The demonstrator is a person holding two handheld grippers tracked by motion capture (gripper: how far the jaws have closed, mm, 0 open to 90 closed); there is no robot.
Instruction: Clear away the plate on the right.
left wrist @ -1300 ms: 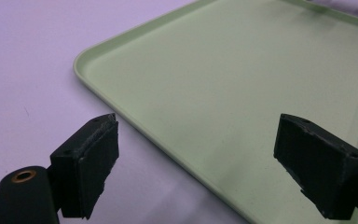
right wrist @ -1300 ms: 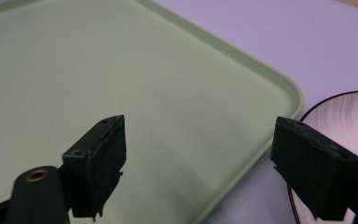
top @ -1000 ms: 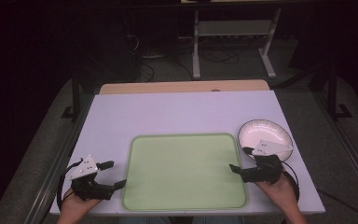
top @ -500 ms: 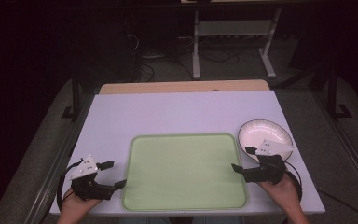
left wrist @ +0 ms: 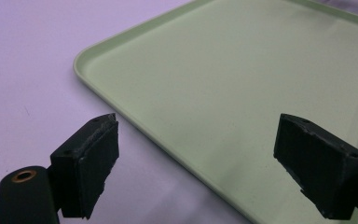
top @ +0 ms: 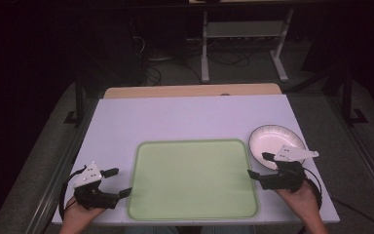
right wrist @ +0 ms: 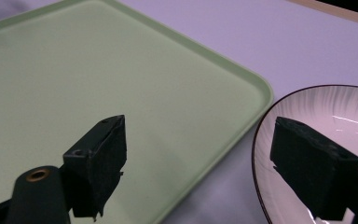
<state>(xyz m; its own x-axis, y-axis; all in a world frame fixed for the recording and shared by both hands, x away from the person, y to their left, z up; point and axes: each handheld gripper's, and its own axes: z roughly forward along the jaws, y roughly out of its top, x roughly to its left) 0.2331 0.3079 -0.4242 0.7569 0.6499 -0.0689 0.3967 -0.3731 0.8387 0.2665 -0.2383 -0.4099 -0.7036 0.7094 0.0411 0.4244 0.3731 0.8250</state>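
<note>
Right gripper [top: 258, 165] agape beside plate [top: 272, 141], tray [top: 192, 178]

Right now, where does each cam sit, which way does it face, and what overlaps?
High view: above the person's side, facing forward and down on the table; shows both hands, left gripper, right gripper.
Left gripper view: on the left gripper, along open jaws over the green tray edge.
Right gripper view: on the right gripper, jaws open between tray and plate.
All share the tray.

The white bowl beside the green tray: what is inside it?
The white bowl looks empty where visible. The right tool and its grey plate cover the bowl's near part, so that part cannot be checked.
</note>
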